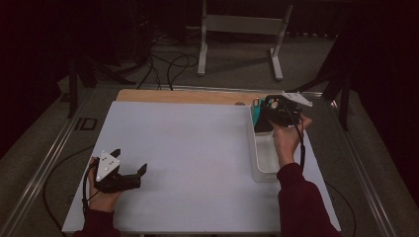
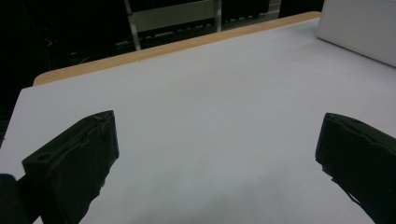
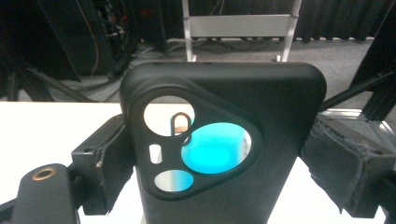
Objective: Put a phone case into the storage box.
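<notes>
One phone case (image 3: pixel 224 140) clamped in right gripper (image 3: pixel 219 154) jaws, left gripper (image 2: pixel 217 154) jaws apart, one bin (image 1: pixel 264 165).

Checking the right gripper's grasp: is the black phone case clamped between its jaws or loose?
Clamped: in the right gripper view both jaws press the sides of the black phone case, held over the white bin.

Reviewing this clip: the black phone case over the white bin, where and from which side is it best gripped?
Best across its two long side edges, below the camera cutout, much as the right gripper has it now. The phone case stands upright, its flat, parallel edges facing the fingers on either side. Coming from the person's side, above the white bin, looks safest; the triangular cutout is hollow and offers little to press on.
</notes>
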